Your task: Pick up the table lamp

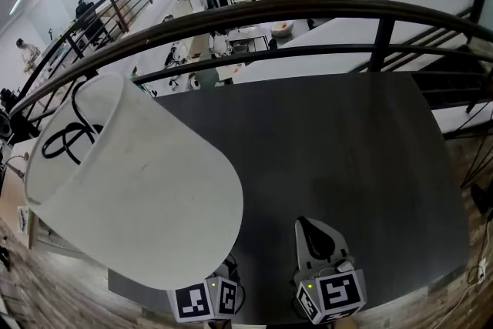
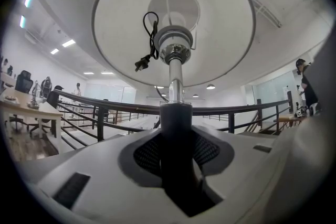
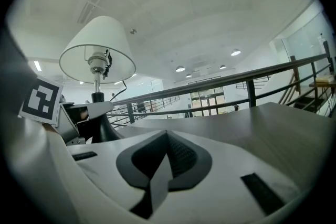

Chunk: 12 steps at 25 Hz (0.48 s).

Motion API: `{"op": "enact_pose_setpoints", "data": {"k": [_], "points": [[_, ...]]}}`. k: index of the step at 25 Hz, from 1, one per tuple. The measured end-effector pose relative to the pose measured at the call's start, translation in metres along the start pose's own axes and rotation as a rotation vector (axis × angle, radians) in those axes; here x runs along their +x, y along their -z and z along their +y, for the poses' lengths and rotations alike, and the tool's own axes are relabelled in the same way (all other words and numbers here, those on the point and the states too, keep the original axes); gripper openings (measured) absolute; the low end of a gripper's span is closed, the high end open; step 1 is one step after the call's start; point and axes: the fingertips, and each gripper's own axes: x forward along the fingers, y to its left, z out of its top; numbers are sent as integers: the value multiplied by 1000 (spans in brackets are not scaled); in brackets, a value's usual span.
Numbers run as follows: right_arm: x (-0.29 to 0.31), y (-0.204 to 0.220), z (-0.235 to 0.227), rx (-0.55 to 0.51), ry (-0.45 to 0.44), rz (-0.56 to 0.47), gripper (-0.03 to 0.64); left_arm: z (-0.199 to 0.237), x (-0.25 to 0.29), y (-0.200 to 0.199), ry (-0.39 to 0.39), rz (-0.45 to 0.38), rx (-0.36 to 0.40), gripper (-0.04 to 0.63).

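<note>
A dark grey desk (image 1: 347,150) stands against a black railing (image 1: 308,11) overlooking an open office. The table lamp (image 1: 146,196), with a white shade and chrome stem, is at the desk's left side. The left gripper (image 2: 176,155) clamps its black neck, and the right gripper (image 3: 157,176) is closed and empty.

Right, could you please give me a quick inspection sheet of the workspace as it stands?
Surface: dark grey table.
Job's things: table lamp with a white shade.
Clutter: nothing seen.
Grippers: left gripper shut on the lamp's stem; right gripper shut, nothing between its jaws.
Cables: black cord with its plug, looped inside the shade.
Surroundings: black railing behind the table; open office beyond, people far off.
</note>
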Motion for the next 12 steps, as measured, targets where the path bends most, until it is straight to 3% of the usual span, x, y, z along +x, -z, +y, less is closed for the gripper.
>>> {"op": "enact_pose_setpoints", "data": {"k": [12], "points": [[-16,-31,5,6,18,-45,6,-6,-16,-31,13,-19,-4,166]]}}
